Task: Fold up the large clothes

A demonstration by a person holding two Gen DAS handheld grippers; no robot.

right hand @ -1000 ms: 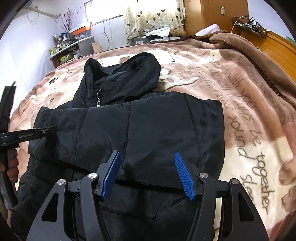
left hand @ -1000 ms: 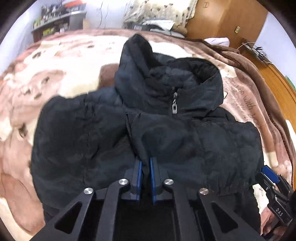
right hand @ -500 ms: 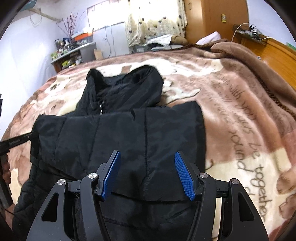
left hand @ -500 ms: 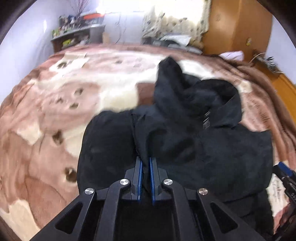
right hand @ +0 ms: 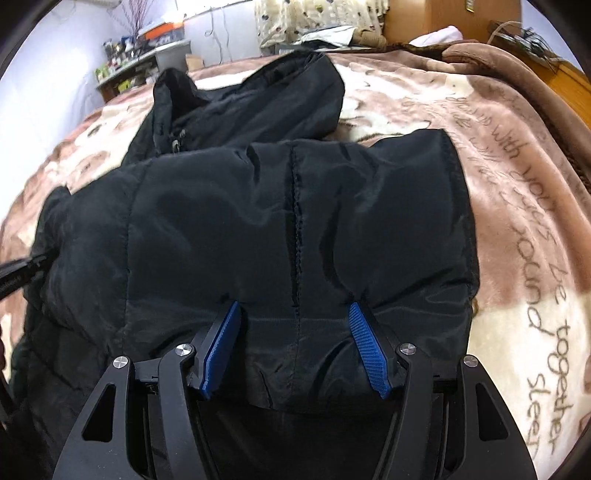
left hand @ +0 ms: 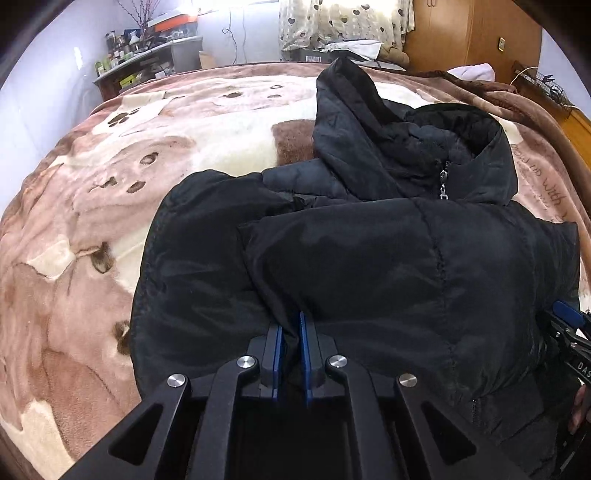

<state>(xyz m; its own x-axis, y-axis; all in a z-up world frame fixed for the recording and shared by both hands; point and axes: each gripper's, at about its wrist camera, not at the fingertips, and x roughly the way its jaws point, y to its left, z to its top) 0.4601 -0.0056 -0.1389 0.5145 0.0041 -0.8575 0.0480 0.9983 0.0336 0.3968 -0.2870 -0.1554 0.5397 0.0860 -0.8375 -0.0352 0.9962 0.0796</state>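
Left jaws: on my left gripper (left hand: 291, 332) the two blue ribbed pads sat nearly together, pinching a fold of the black jacket (left hand: 388, 266) between them.
Right jaws: my right gripper (right hand: 293, 326) stood spread wide, the blue pads apart with a puffy band of the jacket (right hand: 288, 221) bulging between them; I could not tell whether the pads pressed the cloth.
Jacket: a quilted, padded coat of smooth, slightly glossy black fabric, lying on the bed with a sleeve panel folded across its chest; stitched seams ran down the panels.
Hood: the hood (left hand: 373, 122) lay crumpled at the far end, its lining matte and dark, with a small metal zipper pull (left hand: 444, 182) hanging at the collar.
Blanket: a plush fleece blanket (left hand: 92, 206) in brown, tan and cream, printed with paw marks and cursive lettering, covered the bed under the jacket.
Background: a cluttered shelf (left hand: 147, 66) stood against the far wall beside a heart-patterned curtain (left hand: 343, 22) and a wooden wardrobe (left hand: 469, 33).
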